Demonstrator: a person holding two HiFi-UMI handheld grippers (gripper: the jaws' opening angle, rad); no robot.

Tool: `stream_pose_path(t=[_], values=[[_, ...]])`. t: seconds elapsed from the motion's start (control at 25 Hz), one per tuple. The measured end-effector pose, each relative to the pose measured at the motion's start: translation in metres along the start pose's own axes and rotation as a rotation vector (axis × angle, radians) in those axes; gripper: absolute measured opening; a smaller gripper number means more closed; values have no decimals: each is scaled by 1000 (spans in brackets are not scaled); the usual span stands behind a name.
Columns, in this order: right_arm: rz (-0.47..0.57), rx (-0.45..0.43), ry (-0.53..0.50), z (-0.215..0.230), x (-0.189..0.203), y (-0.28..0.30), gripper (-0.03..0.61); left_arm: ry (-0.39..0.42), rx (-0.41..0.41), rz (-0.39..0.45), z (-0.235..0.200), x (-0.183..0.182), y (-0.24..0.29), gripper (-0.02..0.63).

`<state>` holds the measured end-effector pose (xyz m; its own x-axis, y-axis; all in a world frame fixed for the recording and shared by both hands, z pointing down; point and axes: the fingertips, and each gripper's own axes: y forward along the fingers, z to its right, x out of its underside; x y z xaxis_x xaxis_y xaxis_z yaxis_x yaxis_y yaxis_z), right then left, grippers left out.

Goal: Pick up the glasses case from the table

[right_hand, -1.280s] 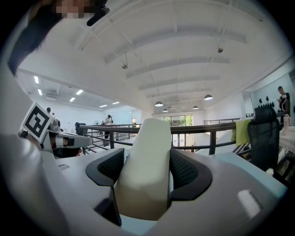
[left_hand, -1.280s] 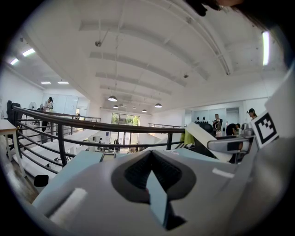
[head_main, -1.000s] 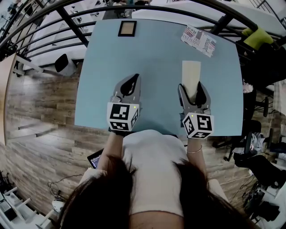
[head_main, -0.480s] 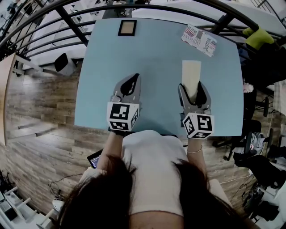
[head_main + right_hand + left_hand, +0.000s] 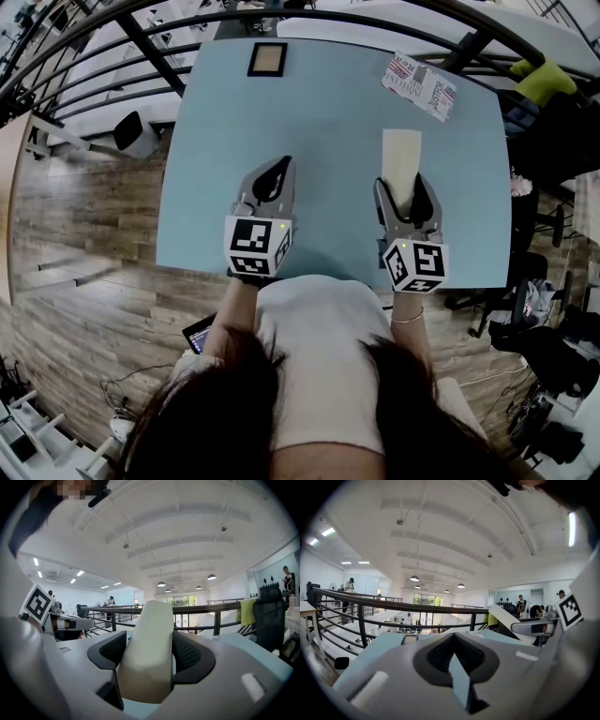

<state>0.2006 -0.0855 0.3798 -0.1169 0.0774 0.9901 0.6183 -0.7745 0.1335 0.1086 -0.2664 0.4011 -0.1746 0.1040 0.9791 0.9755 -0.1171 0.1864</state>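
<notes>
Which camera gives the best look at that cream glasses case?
The head view: the glasses case shows nearly whole on the table, its near end between the fingers of the right gripper. The right gripper view shows only that end, close up. The left gripper view catches a pale sliver, far right.

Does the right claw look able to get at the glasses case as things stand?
Likely yes: the glasses case lies on the table with its near end between the right claw's jaws, which look closed on it. Nothing blocks it.
</notes>
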Motion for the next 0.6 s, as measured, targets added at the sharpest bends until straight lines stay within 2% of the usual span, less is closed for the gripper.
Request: stream_pose_path(t=[0.6], values=[[-5,6,7,-3,1,2,308,-8,-3,-6,-8,2,0,57]])
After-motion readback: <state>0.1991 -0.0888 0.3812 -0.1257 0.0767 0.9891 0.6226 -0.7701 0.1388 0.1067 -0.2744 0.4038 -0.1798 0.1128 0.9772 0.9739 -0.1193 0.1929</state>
